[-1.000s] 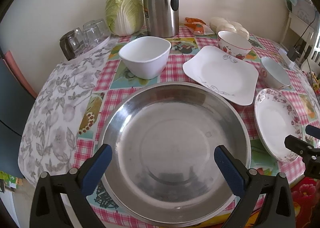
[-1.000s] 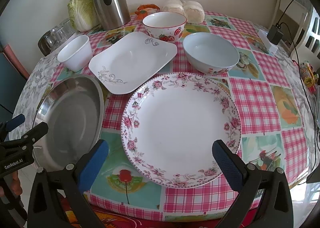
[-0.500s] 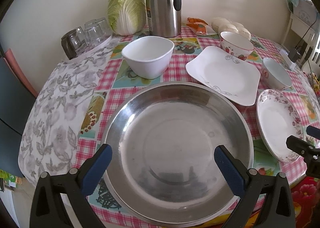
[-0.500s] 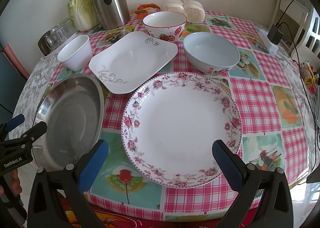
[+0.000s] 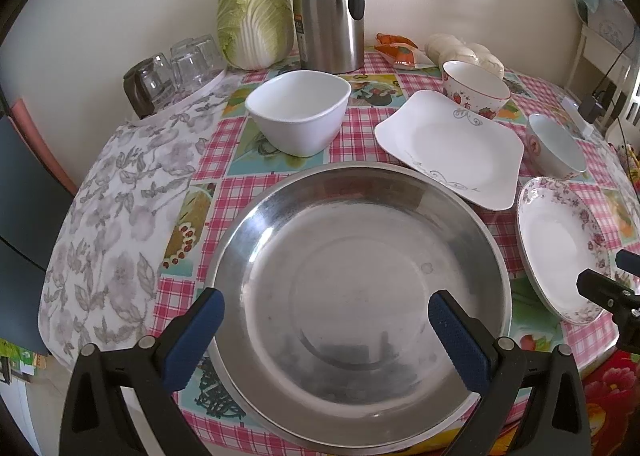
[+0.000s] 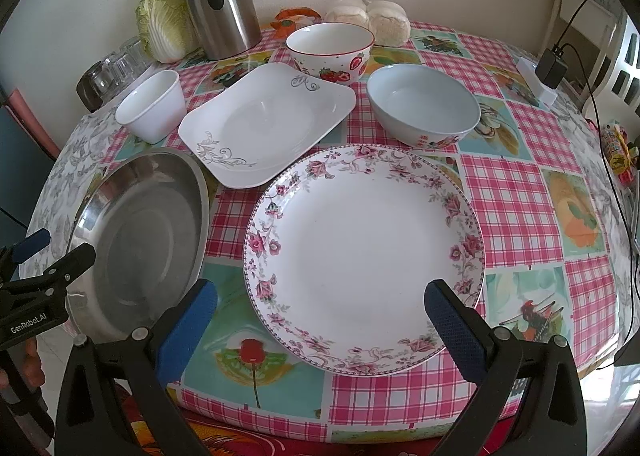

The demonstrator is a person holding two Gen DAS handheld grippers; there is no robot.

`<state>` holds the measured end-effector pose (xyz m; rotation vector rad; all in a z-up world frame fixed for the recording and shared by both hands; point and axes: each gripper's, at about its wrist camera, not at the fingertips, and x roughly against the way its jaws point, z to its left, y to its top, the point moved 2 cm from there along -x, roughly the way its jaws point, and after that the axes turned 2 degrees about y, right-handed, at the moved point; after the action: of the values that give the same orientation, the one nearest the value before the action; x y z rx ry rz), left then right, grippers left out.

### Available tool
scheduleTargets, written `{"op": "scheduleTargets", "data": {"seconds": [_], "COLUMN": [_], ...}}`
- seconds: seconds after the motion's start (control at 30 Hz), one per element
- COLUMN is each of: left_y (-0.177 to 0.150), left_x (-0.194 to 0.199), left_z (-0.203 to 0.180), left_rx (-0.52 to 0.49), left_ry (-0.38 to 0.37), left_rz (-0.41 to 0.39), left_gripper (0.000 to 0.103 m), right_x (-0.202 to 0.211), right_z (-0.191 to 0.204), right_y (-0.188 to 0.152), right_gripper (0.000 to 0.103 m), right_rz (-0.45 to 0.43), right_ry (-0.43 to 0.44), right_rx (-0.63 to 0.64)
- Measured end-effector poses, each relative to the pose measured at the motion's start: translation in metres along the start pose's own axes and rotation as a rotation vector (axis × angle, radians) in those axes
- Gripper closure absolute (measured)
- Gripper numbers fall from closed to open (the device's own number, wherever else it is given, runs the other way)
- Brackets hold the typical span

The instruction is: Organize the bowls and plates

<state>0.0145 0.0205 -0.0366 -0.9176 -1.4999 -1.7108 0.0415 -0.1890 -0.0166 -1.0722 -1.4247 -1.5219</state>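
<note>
Plates and bowls lie spread over the worktop (image 6: pixel 508 192), none stacked; the steel basin (image 5: pixel 360 288) sits near left, the floral plate (image 6: pixel 364 256) near right, the square plate (image 6: pixel 264 124) and three bowls farther back. Over the last second almost nothing shifted — the left hand-held gripper (image 5: pixel 326 312) crept slightly nearer the basin; the right hand-held gripper (image 6: pixel 320 304) hovers over the floral plate; both stand apart, holding nothing — sorting seemingly hasn't begun.
</note>
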Motion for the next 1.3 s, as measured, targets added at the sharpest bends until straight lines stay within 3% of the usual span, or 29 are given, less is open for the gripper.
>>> {"op": "scheduleTargets", "data": {"seconds": [1.0,1.3], "left_y": [-0.005,-0.005], "left_x": [-0.022,-0.029], "left_z": [0.022,0.05], "left_rx": [0.048,0.144], "left_ry": [-0.023,-0.024], "left_rz": [0.029,0.033], "left_gripper": [0.0,0.0], "right_x": [-0.008,-0.022], "right_z": [0.013,0.027], "right_y": [0.005,0.018], "right_gripper": [0.0,0.0], "right_rz": [0.025,0.049], "right_ry": [-0.008,0.035], "right_rx": [0.051,0.075]}}
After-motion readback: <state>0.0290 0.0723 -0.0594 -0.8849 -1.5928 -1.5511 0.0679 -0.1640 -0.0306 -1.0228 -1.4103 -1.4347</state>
